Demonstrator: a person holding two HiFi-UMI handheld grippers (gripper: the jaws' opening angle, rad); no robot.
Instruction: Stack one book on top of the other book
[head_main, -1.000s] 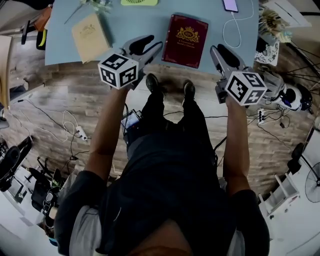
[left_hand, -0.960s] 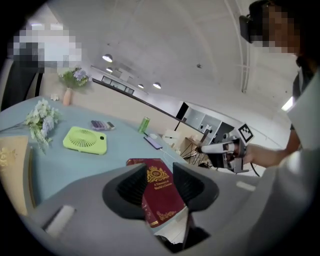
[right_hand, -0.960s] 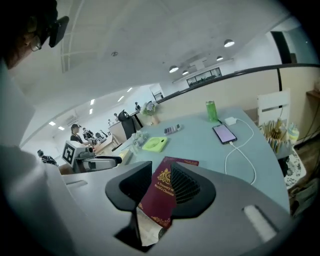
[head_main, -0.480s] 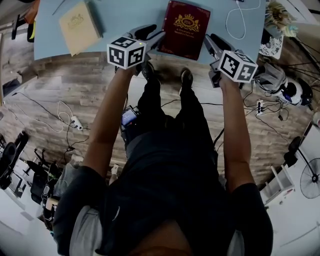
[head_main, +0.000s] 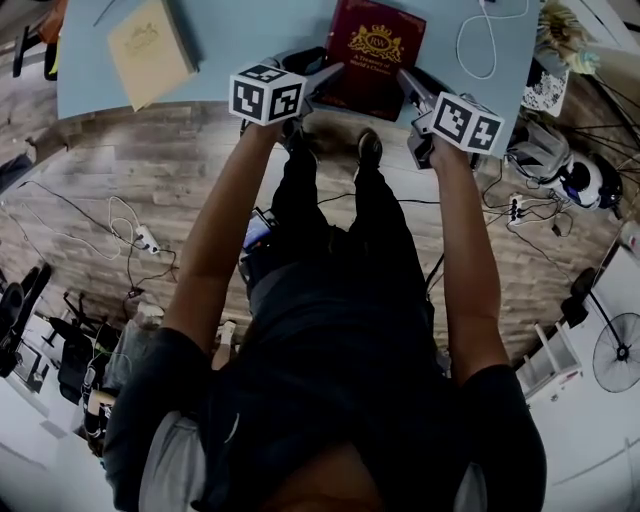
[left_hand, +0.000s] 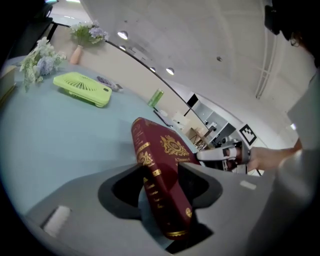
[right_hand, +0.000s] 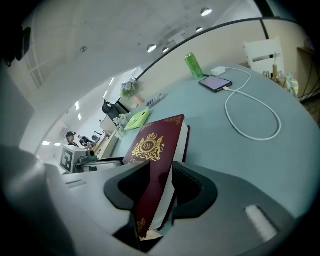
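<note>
A dark red book (head_main: 372, 50) with a gold crest lies at the near edge of the pale blue table (head_main: 250, 30). My left gripper (head_main: 330, 72) is at its near left corner, and in the left gripper view the jaws (left_hand: 162, 167) are shut on the book's spine edge (left_hand: 167, 150). My right gripper (head_main: 403, 76) is at the near right corner, where its jaws (right_hand: 160, 167) clamp the cover and pages (right_hand: 155, 145). A tan book (head_main: 150, 52) lies flat at the far left of the table, apart from both grippers.
A white cable (head_main: 480, 40) loops right of the red book, running to a phone (right_hand: 215, 83) near a green can (right_hand: 194, 65). A lime-green fan (left_hand: 82, 89) and flowers (left_hand: 42, 57) stand further back. Cables (head_main: 140, 235) trail on the wooden floor below.
Both grippers have moved forward from in front of the table edge to the red book's near corners, and their jaws now hold it. The tan book has not moved.
</note>
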